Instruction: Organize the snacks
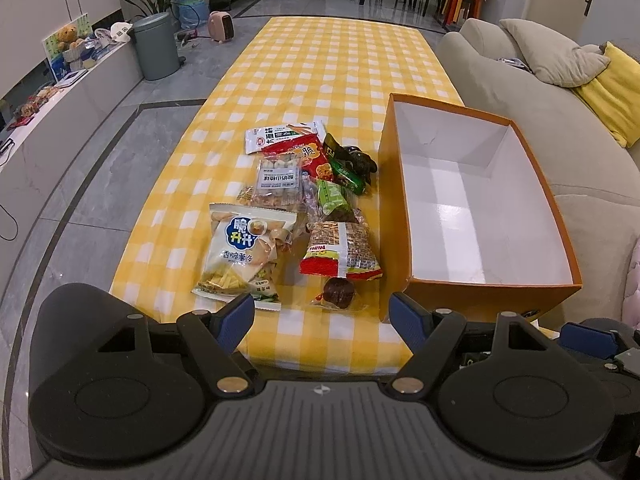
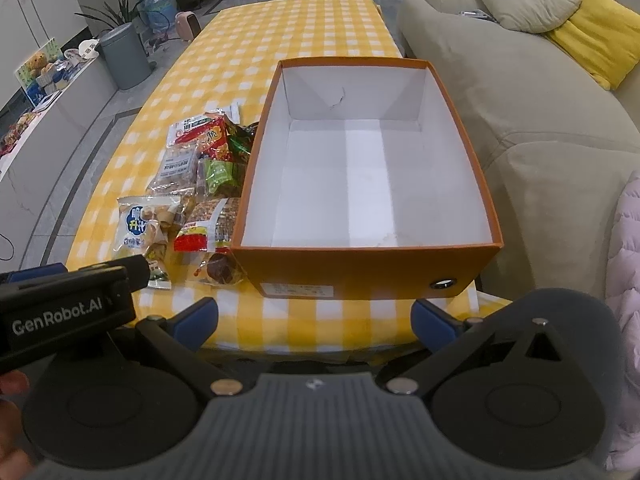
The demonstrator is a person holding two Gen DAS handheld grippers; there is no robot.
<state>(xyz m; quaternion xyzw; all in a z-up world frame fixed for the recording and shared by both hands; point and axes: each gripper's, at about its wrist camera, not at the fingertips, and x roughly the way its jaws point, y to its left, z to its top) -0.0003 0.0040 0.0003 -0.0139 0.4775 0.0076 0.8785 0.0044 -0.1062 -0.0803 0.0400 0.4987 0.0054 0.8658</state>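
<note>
Both black two-finger grippers, left (image 1: 321, 312) and right (image 2: 314, 318), hover spread and empty near light, crinkly, slippery plastic snack packets (image 1: 304, 208), best pinched at sealed edges, left of an empty orange cardboard box (image 2: 360, 262).

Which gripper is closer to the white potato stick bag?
Left. The left gripper hovers just short of the white potato stick bag; the right gripper faces the orange box beside it.

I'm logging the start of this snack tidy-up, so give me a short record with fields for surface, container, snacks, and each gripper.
surface: table with yellow checked cloth
container: orange box, open top, white inside, nothing in it
snacks: pile of packets on the cloth, left of the box, none boxed yet
left gripper: open, holding nothing
right gripper: open, holding nothing
</note>
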